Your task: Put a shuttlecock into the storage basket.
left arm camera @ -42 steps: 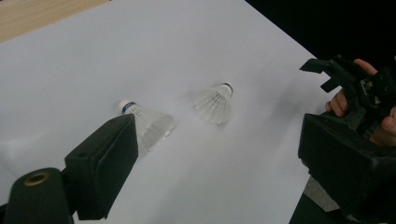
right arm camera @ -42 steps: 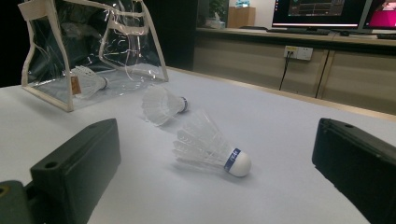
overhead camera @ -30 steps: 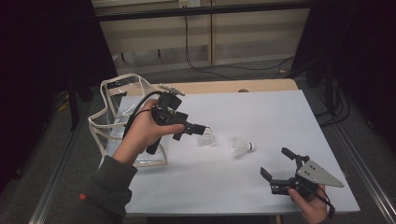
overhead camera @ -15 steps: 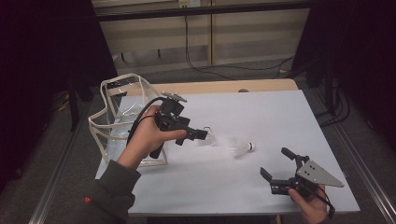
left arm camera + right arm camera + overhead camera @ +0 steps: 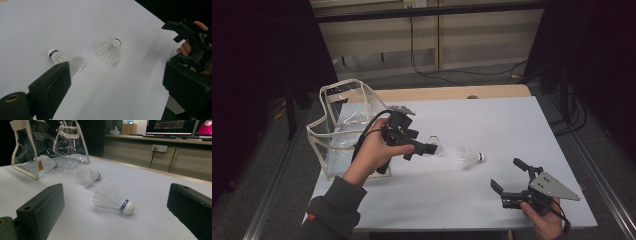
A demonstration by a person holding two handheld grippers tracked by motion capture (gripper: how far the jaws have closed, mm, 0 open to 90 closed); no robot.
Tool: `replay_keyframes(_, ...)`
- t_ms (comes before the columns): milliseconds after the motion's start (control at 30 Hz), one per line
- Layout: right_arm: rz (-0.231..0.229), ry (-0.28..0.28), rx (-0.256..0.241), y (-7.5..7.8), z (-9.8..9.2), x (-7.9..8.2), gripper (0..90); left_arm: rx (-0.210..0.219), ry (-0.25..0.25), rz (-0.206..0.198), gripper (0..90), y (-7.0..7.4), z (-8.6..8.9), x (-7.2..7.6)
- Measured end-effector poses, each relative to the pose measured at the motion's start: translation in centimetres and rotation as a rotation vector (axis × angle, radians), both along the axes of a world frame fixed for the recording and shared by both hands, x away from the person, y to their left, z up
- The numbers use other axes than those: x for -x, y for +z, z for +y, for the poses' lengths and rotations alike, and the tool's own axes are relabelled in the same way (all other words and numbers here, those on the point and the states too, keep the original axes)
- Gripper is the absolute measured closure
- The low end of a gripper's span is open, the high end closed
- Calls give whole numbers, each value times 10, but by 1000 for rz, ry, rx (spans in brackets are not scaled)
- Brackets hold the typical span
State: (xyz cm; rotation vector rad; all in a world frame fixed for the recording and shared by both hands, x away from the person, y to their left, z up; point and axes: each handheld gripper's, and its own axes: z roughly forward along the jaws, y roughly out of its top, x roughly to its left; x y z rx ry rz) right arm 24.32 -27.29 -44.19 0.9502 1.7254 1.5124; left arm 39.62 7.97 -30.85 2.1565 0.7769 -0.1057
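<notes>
Two white shuttlecocks lie on the white table. The first shuttlecock rests just off one jaw of my left gripper, which is open and holds nothing. The second shuttlecock lies further right, its blue-banded cork towards my right gripper. That gripper stands open near the table's front right, a short way from the shuttlecock. A third shuttlecock lies inside the clear bag.
The clear bag with cream trim stands open at the table's left edge, just behind my left hand. Cables run along the floor beyond the table. A counter with monitors lies far behind.
My left gripper has dropped slightly and moved right, closer to the first shuttlecock. The right gripper and both shuttlecocks have stayed put.
</notes>
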Motion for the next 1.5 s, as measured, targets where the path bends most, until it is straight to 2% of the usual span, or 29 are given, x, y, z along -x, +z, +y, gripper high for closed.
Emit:
replay_keyframes(367,4,2,3,0,0,0,14,16,-5,-21,79,-10,-4,4)
replay_keyframes(833,3,2,3,-1,-1,-1,14,28,-18,-9,70,-29,-14,9)
replay_keyframes(1500,5,3,3,-1,0,0,14,37,-42,-9,60,-46,-28,11)
